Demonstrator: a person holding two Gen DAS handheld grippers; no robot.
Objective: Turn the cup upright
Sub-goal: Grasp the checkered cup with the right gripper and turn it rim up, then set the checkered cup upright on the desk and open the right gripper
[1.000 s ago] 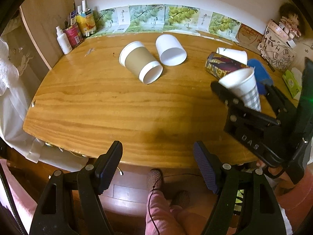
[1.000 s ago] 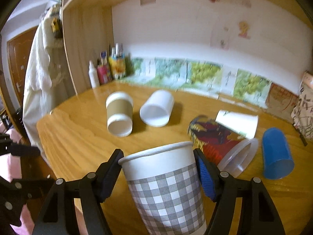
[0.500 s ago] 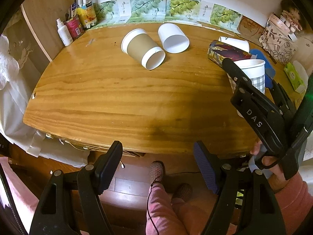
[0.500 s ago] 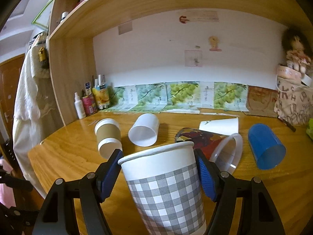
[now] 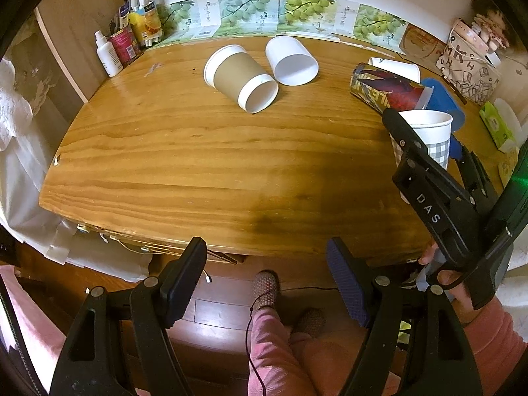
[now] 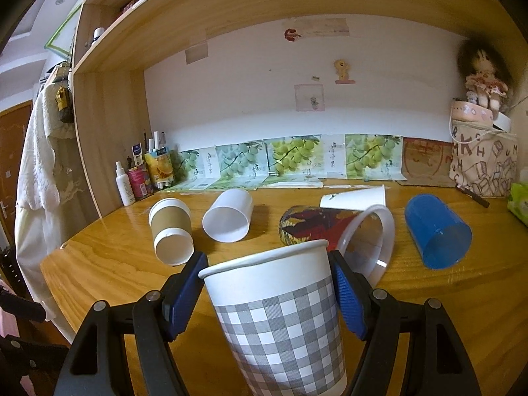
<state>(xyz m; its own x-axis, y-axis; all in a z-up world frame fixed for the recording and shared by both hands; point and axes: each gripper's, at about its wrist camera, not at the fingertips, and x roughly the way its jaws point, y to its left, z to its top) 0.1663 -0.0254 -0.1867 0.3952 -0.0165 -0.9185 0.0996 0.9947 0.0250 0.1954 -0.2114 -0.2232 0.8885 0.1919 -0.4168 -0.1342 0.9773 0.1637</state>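
Note:
A grey-checked paper cup [image 6: 280, 313] stands upright, mouth up, between the blue pads of my right gripper [image 6: 267, 283], which is shut on its sides. The left wrist view shows the same cup [image 5: 429, 132] at the table's right side, held by the right gripper [image 5: 425, 151]. I cannot tell whether its base touches the table. My left gripper [image 5: 267, 283] is open and empty, off the table's near edge, above the floor.
On the wooden table [image 5: 184, 158] lie a brown-sleeved cup [image 5: 241, 77], a white cup [image 5: 292, 61], a patterned cup [image 5: 386, 87], another white cup [image 5: 396, 66] and a blue cup [image 6: 435, 229]. Bottles [image 5: 128, 43] stand back left. A bag [image 5: 468, 66] sits back right.
The right gripper has turned the checked cup from tilted to upright and lowered it toward the table. The left gripper stayed open near the table's front edge.

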